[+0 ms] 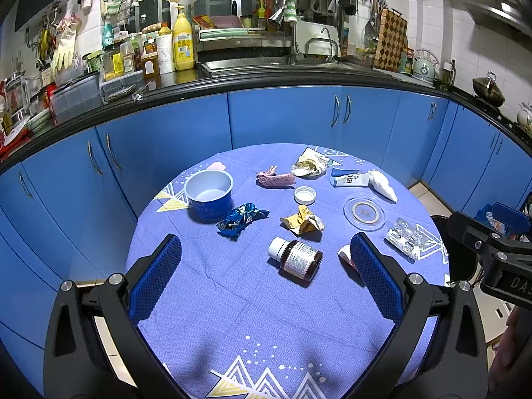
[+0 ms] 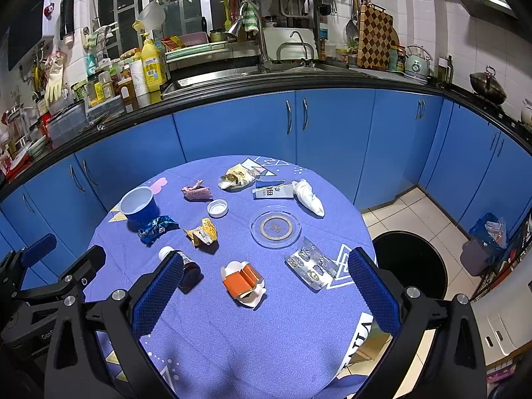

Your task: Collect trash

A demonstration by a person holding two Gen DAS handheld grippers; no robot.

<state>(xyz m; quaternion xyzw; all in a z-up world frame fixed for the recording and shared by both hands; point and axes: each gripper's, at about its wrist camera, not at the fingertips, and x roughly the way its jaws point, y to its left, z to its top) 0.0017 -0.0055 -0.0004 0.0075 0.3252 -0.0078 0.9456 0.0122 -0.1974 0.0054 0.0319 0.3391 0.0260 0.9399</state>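
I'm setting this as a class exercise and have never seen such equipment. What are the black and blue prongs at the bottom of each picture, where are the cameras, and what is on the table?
No robot: a person holds one two-finger gripper per hand, each carrying a forward-looking fisheye camera. The left gripper and right gripper are both open, holding nothing. On the round table lies trash: a blue cup, blue wrapper, yellow wrapper, brown bottle on its side, white cap, orange carton and blister pack. A black bin stands right of the table.
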